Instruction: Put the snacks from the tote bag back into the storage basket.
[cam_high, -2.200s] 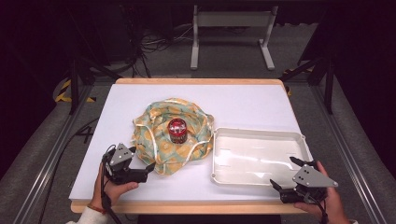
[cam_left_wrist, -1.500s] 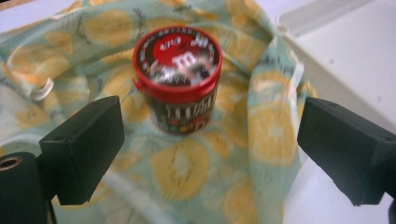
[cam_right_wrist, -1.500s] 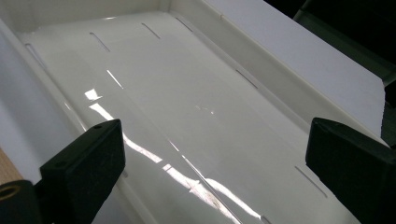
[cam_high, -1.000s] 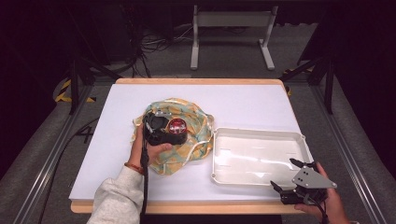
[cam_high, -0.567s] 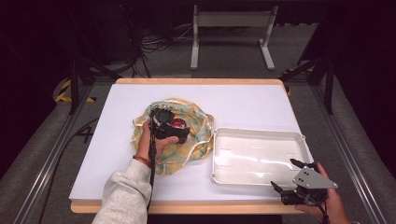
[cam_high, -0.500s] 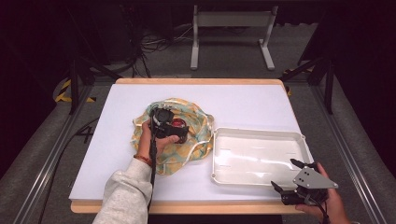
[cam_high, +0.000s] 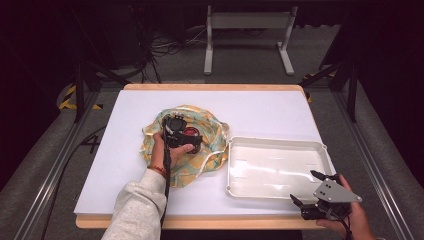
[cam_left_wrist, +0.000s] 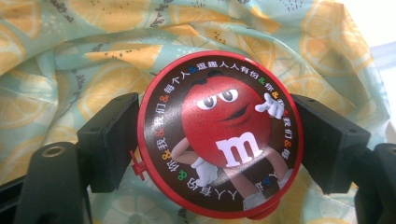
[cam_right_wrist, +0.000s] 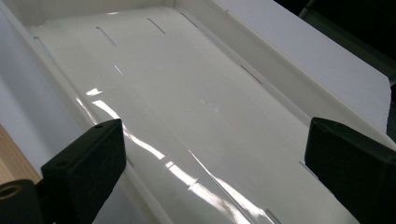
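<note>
Red candy tin (cam_left_wrist: 219, 135), on lemon-print cloth (cam_high: 210, 150) at the counter's (cam_high: 270, 105) center, sits clamped by the just-closing left claw (cam_left_wrist: 217, 140); right claw (cam_right_wrist: 215, 172) gapes at five o'clock over white tray (cam_high: 277, 167).

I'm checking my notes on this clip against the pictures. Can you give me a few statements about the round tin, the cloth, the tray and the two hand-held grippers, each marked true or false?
1. The left hand-held gripper has its jaws on either side of the round red tin. True; the jaws have just been closing and the pads meet its rim.
2. The tin lies in the white tray. False; it sits on the lemon-print cloth, beside the tray.
3. The right hand-held gripper holds the cloth. False; its jaws stand open with nothing between them, at the tray's near edge.
4. The tray has nothing in it. True.
5. The tin's lid shows a red cartoon character. True.
</note>
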